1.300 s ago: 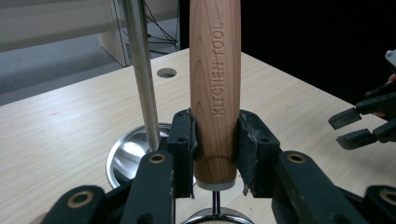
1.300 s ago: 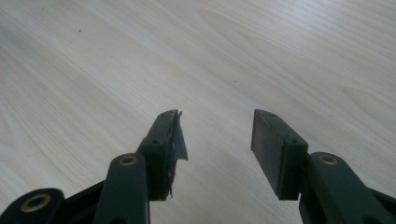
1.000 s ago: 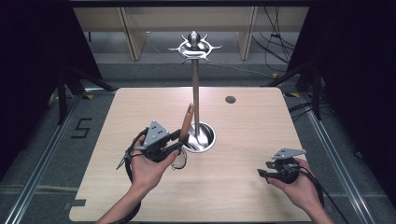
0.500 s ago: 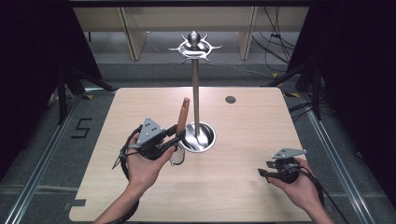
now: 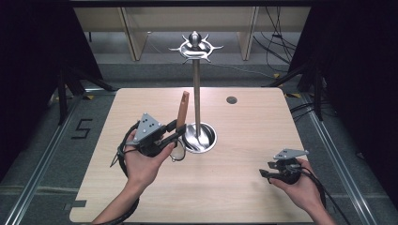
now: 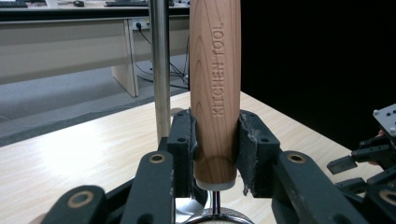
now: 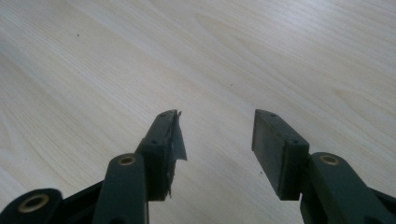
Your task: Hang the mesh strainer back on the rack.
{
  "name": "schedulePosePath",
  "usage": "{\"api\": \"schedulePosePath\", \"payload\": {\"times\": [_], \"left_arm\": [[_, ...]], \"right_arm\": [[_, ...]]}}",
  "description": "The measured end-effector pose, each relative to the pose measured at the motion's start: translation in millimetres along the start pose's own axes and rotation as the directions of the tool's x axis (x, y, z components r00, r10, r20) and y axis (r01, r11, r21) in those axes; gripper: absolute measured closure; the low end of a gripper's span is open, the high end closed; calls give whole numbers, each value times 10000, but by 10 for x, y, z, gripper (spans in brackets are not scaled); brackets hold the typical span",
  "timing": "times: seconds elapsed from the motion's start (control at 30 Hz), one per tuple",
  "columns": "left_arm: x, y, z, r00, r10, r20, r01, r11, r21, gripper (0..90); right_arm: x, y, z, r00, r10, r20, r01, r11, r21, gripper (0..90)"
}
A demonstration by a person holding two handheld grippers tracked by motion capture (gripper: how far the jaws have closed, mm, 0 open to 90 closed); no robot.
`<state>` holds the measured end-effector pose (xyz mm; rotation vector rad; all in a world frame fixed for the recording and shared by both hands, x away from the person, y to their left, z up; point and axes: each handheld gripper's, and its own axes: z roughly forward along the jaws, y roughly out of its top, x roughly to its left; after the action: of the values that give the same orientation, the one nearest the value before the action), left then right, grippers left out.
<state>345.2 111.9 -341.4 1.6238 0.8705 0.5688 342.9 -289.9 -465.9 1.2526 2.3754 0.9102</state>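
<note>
left tool (image 6: 215, 154): clamped on wooden handle (image 6: 215, 88), upright between pads | right tool (image 7: 217, 140): open, empty | stand pole (image 6: 160, 65) just behind handle

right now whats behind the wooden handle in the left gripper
In the left gripper view, the steel pole of the stand rises just behind the wooden handle, slightly to its left. The handle hides the table directly behind it.

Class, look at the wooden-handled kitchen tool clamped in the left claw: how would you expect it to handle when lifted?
The wooden handle looks rigid, so it probably won't flex. Its rounded, smooth surface might slip or twist between the left claw pads. The metal end below may make it bottom-heavy.
</note>
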Motion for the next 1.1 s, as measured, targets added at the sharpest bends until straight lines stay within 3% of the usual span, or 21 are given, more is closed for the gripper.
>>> {"api": "schedulePosePath", "payload": {"times": [0.1,0.3,0.33,0.57,0.6,0.8,1.1], "left_arm": [[4,22,0,10000,13,-9,-13,10000,-21,679],[18,55,-4,10000,-39,-39,39,9999,-105,679],[12,67,-8,10000,-67,-57,66,9998,-164,679],[5,118,-12,10000,-10,-34,9,9997,-263,679],[4,127,-11,10000,-34,-29,33,9996,-294,679],[17,188,-12,10000,29,-41,-31,9990,-446,679],[6,244,0,9999,-55,-128,45,9971,-762,679]], "right_arm": [[21,7,-10,9993,371,-83,-370,9993,54,512],[9,11,-23,9995,318,-79,-317,9994,153,509],[-13,8,-24,10000,-3,-36,3,9999,140,509],[-23,12,-29,10000,-24,-75,26,9998,205,508],[-16,-1,5,10000,-9,35,9,9998,-206,507],[-26,9,-28,10000,-25,-40,26,9998,177,506],[-24,7,-24,10000,-2,-35,2,10000,75,506]]}}
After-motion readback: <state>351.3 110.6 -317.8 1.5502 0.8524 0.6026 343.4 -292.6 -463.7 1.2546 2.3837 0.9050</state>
